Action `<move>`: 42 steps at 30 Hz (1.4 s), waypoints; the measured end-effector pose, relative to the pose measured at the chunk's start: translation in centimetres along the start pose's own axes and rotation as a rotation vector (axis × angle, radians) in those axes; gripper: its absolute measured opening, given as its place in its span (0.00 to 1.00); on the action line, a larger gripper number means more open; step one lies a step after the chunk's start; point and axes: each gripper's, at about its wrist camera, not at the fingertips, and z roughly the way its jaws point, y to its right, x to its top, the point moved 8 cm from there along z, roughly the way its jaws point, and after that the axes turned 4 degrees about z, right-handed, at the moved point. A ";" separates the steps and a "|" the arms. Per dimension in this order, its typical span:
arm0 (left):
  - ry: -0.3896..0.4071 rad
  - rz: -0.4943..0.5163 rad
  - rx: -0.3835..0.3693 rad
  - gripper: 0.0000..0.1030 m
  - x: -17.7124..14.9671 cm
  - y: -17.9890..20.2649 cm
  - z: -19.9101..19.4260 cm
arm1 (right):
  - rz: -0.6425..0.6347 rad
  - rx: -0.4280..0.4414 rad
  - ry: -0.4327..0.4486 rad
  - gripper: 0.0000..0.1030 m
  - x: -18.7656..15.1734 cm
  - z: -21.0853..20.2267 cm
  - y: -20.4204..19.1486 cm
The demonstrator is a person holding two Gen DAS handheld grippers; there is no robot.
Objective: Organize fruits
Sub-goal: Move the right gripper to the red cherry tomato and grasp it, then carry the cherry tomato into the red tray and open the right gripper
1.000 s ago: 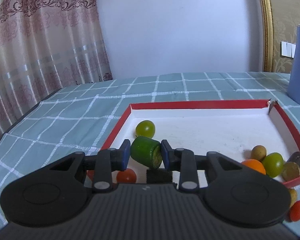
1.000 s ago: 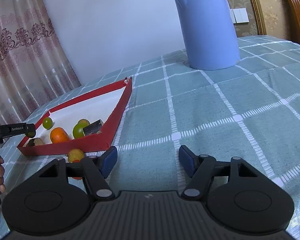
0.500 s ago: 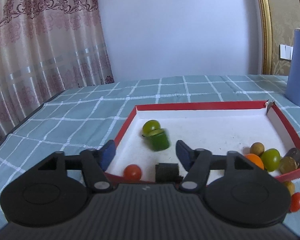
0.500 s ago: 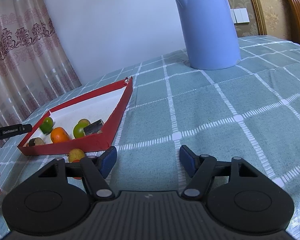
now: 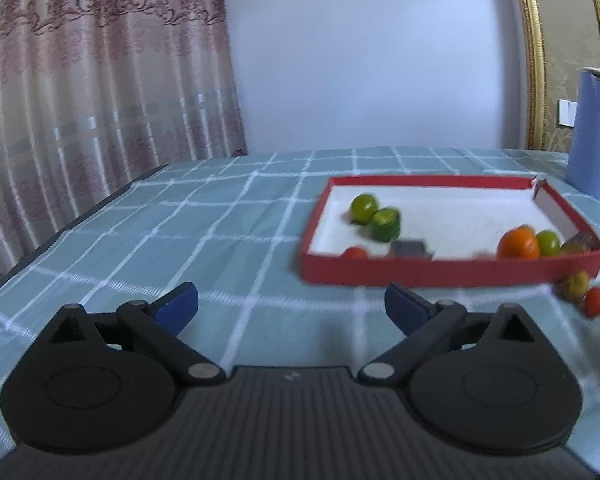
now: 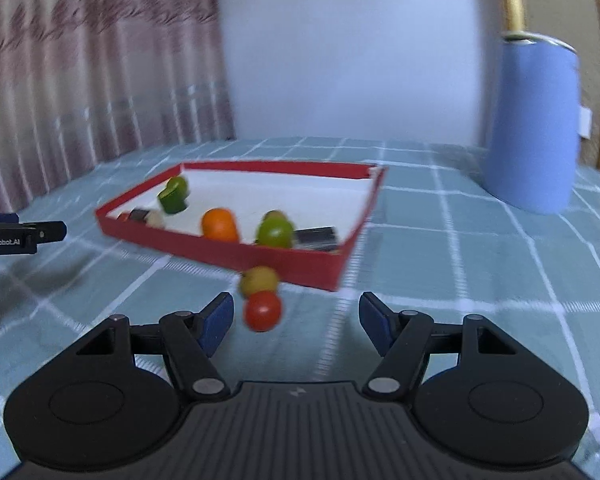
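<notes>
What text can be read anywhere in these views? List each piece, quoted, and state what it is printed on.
"GenRobot.AI": white lettering on the side of the left gripper, seen at the left edge of the right wrist view.
A small pale mark, no letters legible, sits on each gripper's ribbed body.
No readable text on the red tray, the blue kettle or the fruits.

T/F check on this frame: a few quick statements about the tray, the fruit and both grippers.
1. The left gripper holds the green cylinder. False: its fingers are wide apart and empty, having just opened; the cylinder lies in the red tray.
2. A red tomato sits on the cloth outside the tray. True.
3. The right gripper is shut on that tomato. False: it is open, not touching it.
4. An orange fruit is inside the tray. True.
5. The blue kettle stands in the tray. False: it stands beside it.
</notes>
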 end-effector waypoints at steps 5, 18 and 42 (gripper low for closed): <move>-0.036 -0.055 -0.016 0.97 -1.6 -1.5 0.4 | -0.058 0.000 -0.042 0.67 -0.1 1.4 -1.8; -0.012 -0.038 -0.031 1.00 -1.6 -0.9 -0.1 | -0.077 -0.010 -0.106 0.24 -0.5 3.3 -1.9; -0.017 -0.028 -0.031 1.00 -1.7 -0.9 0.0 | -0.061 -0.013 0.041 0.22 5.2 1.5 -1.9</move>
